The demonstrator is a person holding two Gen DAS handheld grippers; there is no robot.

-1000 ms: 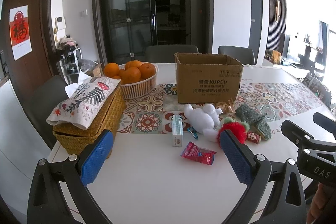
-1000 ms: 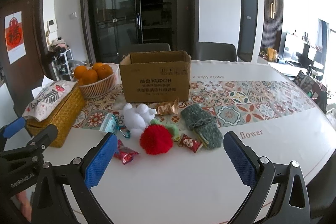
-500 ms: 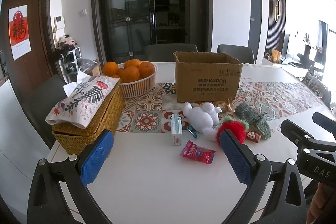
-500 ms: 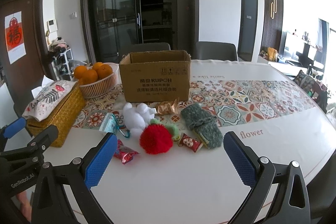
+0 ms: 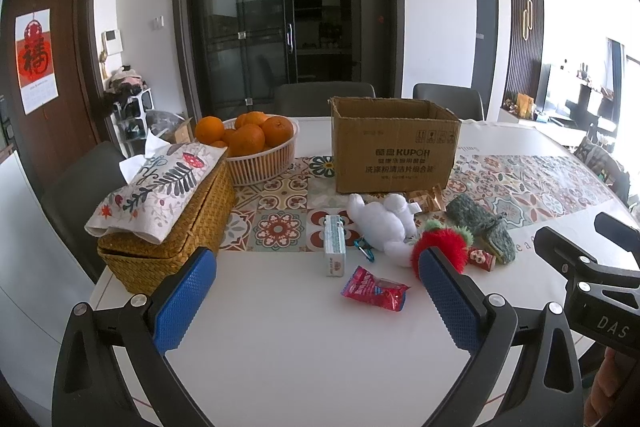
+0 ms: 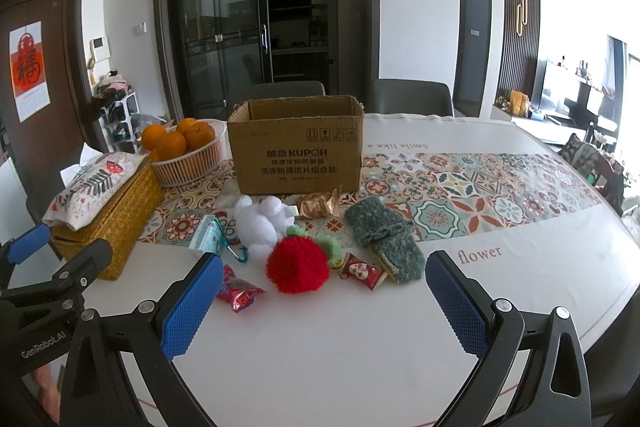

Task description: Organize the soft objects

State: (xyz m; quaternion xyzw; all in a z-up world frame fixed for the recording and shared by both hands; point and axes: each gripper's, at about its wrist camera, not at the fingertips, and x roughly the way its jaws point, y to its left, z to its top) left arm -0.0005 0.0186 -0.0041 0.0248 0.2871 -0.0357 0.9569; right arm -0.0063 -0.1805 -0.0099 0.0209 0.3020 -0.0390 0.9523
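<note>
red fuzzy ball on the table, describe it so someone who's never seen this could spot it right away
Find the open cardboard box on the patterned runner; the small items lie in front of it. At the near edge of that cluster sits the red fuzzy ball, between the white plush toy and the grey-green knitted pouch. It alone is bright red, round and shaggy, with a green tuft behind.

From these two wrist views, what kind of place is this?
Most likely a home dining room. A dining table with a patterned runner has chairs behind it, and holds a basket of oranges and a wicker tissue box. A red calendar hangs on the door.
</note>
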